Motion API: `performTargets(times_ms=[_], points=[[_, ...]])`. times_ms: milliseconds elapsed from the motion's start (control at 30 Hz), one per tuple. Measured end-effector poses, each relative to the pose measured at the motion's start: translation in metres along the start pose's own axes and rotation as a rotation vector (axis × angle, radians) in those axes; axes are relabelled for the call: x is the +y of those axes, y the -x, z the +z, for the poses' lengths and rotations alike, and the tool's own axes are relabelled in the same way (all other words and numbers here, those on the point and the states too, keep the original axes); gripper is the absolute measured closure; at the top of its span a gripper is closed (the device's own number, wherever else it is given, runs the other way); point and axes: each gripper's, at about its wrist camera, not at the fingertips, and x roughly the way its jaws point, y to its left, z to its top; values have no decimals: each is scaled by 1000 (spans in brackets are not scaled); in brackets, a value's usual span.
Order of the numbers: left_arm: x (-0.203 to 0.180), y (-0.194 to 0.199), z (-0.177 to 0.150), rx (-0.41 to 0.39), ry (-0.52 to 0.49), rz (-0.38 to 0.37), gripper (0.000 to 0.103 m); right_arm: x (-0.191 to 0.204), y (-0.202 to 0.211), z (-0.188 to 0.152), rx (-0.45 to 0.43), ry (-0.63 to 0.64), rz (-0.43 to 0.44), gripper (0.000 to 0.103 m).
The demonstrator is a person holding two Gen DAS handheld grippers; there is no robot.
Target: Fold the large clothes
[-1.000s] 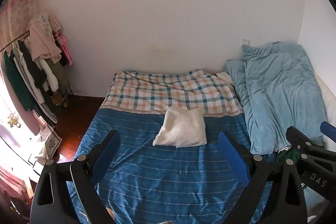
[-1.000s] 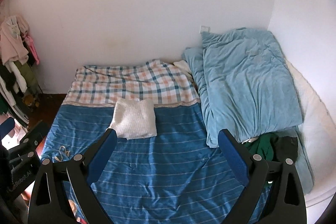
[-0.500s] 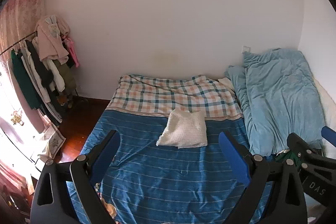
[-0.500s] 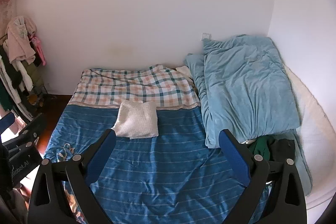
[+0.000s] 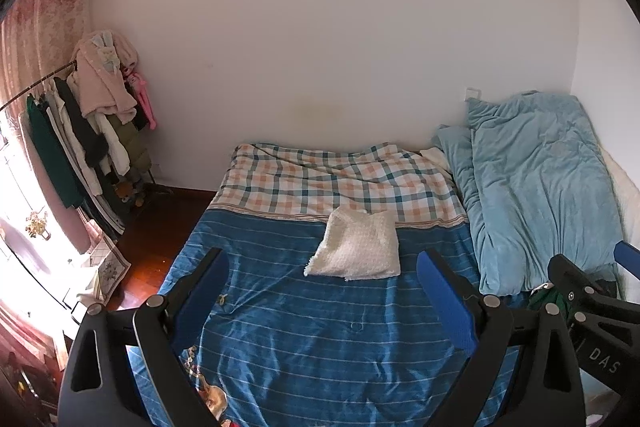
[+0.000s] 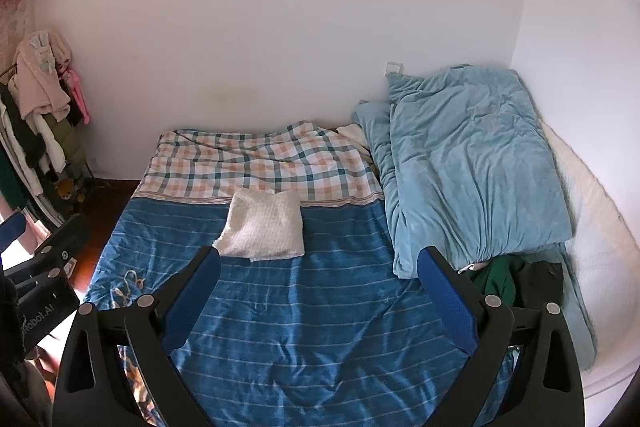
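Observation:
A folded white knitted garment [image 5: 356, 247] [image 6: 264, 231] lies on the blue striped bedspread [image 5: 320, 339] [image 6: 320, 315], near where the checked blanket begins. My left gripper [image 5: 320, 291] hovers above the bed, open and holding nothing. My right gripper [image 6: 318, 287] is open too, well short of the white garment. A dark green garment and a black one [image 6: 516, 279] lie crumpled at the foot of the light blue duvet; in the left wrist view the green one [image 5: 546, 301] peeks out behind the right gripper's body [image 5: 592, 311].
A checked blanket [image 5: 340, 183] covers the far end of the bed. A light blue duvet [image 6: 468, 167] is piled along the right wall. A clothes rack [image 5: 80, 131] stands at the left on wooden floor [image 5: 156, 231]. White walls close the back and right.
Both grippers have pulled back and risen a little, so the bed and white garment sit lower and farther in view. Both stay open.

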Motion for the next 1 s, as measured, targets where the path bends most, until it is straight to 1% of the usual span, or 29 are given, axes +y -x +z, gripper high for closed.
performTargets(times_ms=[500, 667, 1000], points=[[1, 1, -1, 5, 2, -3, 7, 1, 1, -4, -8, 6, -5, 3], [0, 2, -2, 6, 3, -1, 7, 2, 7, -9, -8, -1, -11, 3], [-3, 6, -3, -4, 1, 2, 7, -4, 2, -3, -15, 2, -6, 3]])
